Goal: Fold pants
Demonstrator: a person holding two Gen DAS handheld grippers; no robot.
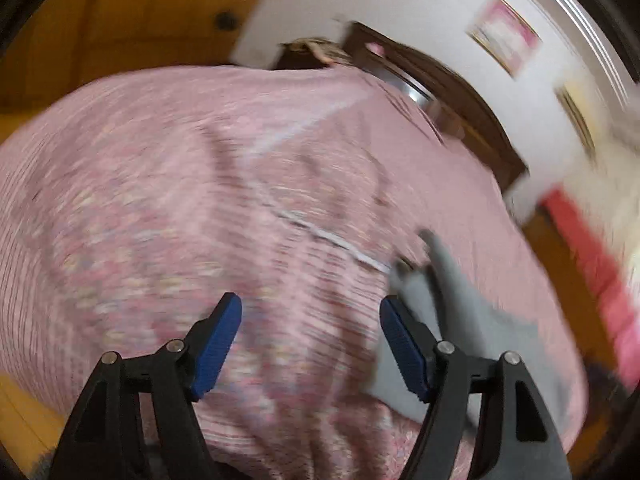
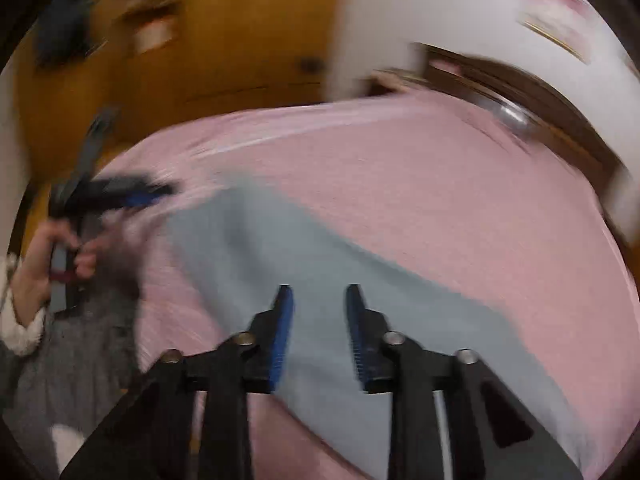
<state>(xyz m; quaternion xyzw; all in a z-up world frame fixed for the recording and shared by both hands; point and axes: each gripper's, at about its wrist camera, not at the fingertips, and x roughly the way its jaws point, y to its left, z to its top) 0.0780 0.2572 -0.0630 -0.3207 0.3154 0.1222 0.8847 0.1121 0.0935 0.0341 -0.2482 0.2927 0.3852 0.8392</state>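
Our count of what shows on and around the bed

We count two grippers, the left gripper point(image 1: 311, 350) and the right gripper point(image 2: 319, 336), each with two blue pads, so four pads in all (the left gripper shows again, blurred, at the edge of the right wrist view). We count one pair of grey pants point(image 2: 320, 256), one pink bedspread point(image 1: 160, 200), one dark wooden headboard point(image 1: 452, 92) and two framed pictures point(image 1: 506, 42) on the white wall. One hand point(image 2: 60, 256) of the person shows, with one pale cuff.
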